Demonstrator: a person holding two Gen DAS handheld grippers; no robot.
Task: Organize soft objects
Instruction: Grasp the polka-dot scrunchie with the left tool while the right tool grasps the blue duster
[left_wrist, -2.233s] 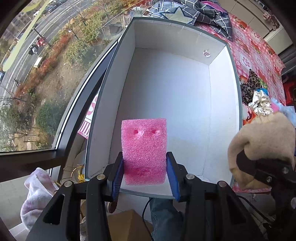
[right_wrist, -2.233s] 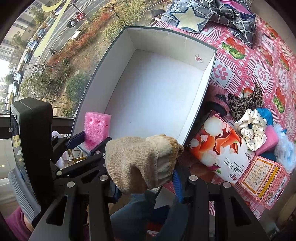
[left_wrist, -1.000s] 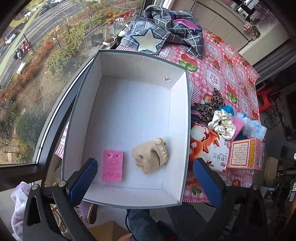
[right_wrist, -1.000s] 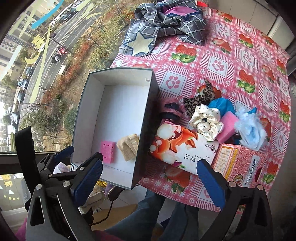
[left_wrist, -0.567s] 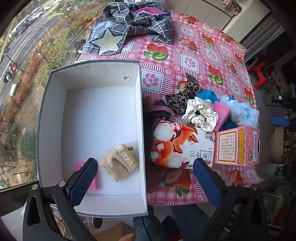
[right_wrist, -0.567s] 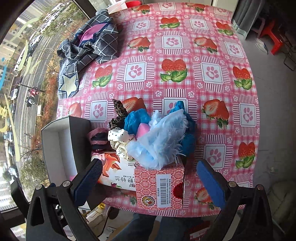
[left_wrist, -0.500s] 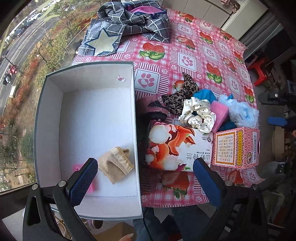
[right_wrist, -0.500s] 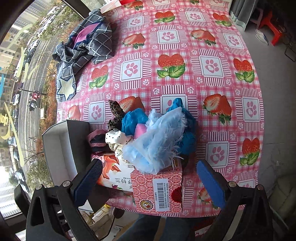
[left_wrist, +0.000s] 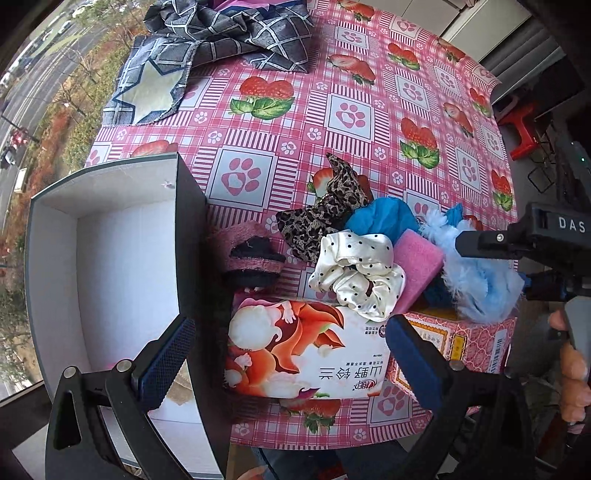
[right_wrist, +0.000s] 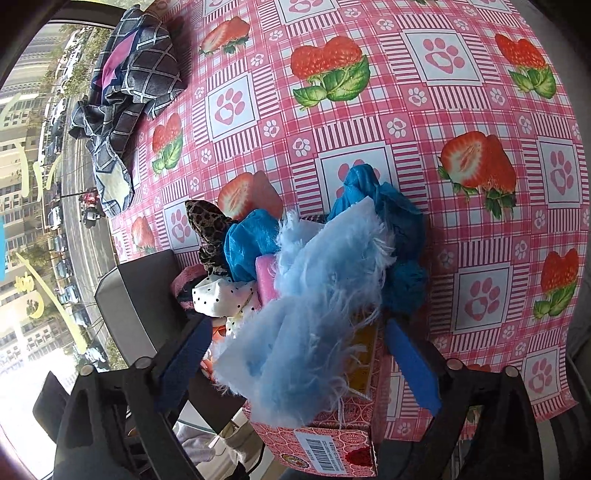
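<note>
Most soft items remain heaped outside the box (left_wrist: 192, 229); right gripper (right_wrist: 299, 354) closing around light-blue fluffy cloth (right_wrist: 314, 321), pads not yet pressing; left gripper (left_wrist: 284, 354) open, empty.

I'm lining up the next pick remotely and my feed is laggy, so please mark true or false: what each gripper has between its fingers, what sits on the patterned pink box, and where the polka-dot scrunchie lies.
1. The right gripper has the fluffy light-blue cloth between its closing jaws. True.
2. The left gripper is clamped on the polka-dot scrunchie. False: its jaws stand wide open over the tissue pack, holding nothing.
3. The light-blue cloth rests on the patterned pink box. True.
4. The scrunchie lies inside the white storage box. False: it is on the table pile, beside the pink sponge.
</note>
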